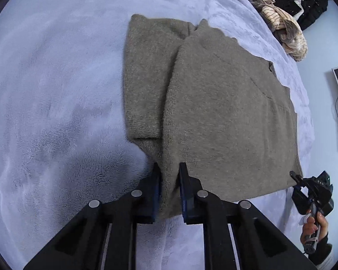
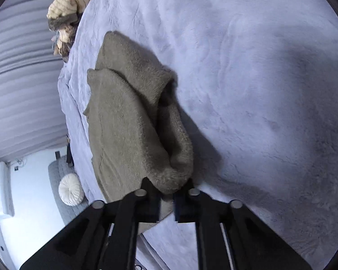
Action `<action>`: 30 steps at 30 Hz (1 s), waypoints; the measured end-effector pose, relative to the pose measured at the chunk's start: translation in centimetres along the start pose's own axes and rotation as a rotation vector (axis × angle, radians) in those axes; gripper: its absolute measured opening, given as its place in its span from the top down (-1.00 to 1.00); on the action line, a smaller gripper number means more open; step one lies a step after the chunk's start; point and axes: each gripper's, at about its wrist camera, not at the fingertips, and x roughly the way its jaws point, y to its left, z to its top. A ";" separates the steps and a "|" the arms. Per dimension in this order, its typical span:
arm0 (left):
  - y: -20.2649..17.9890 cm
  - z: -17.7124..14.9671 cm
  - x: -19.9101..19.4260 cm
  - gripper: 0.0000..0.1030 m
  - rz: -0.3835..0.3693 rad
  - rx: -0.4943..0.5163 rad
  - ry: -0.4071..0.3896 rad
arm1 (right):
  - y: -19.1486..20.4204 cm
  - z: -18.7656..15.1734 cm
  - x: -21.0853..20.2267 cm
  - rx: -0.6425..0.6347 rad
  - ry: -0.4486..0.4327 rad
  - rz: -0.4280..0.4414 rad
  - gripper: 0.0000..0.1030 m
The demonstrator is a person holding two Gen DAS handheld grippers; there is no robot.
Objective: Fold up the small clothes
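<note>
Olive knit sweater (image 1: 214, 103) lies half-folded on the lavender bed (image 1: 56, 78), both your left gripper (image 1: 170, 175) and right gripper (image 2: 166, 185) clamped on its near hem, so lift evenly, keeping corners level.

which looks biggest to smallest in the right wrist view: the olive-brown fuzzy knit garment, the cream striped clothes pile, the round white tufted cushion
1. Olive-brown fuzzy knit garment, by far the largest, though it is also nearest the camera.
2. Cream striped clothes pile, partly cut off at the frame's top.
3. Round white tufted cushion, smallest, lying farther off on the floor.
</note>
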 end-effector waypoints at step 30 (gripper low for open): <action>-3.0 4.1 -2.5 0.68 0.108 0.144 -0.173 | 8.8 -4.3 1.3 -0.487 0.028 -0.324 0.68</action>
